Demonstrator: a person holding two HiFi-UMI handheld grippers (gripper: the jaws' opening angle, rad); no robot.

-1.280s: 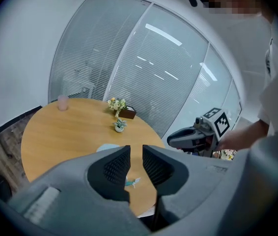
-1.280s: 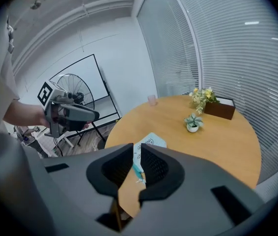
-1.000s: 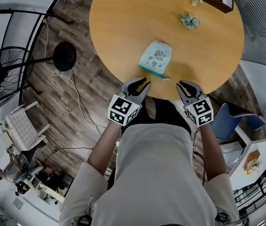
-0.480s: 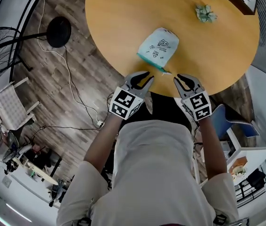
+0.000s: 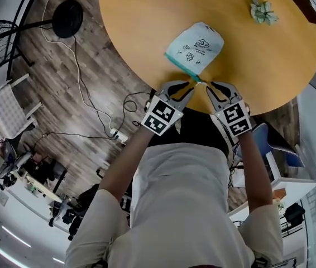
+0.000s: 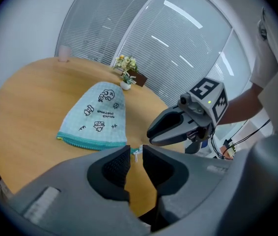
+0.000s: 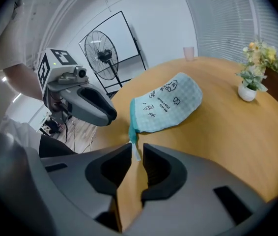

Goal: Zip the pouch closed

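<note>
Tongs: left tongs [image 6: 136,156], right tongs [image 7: 137,154] both apart | white zip pull [image 7: 135,151] at their tips | advice: clamp pull, pin mint fabric pouch [image 5: 194,47]

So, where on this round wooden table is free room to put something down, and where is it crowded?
The round wooden table is bare left of the light teal printed pouch and between it and the small green potted plant. Crowded: the near edge, where left gripper and right gripper meet at the zipper end.

Bright even light, heavy fisheye warp, dark vignetted corners.
</note>
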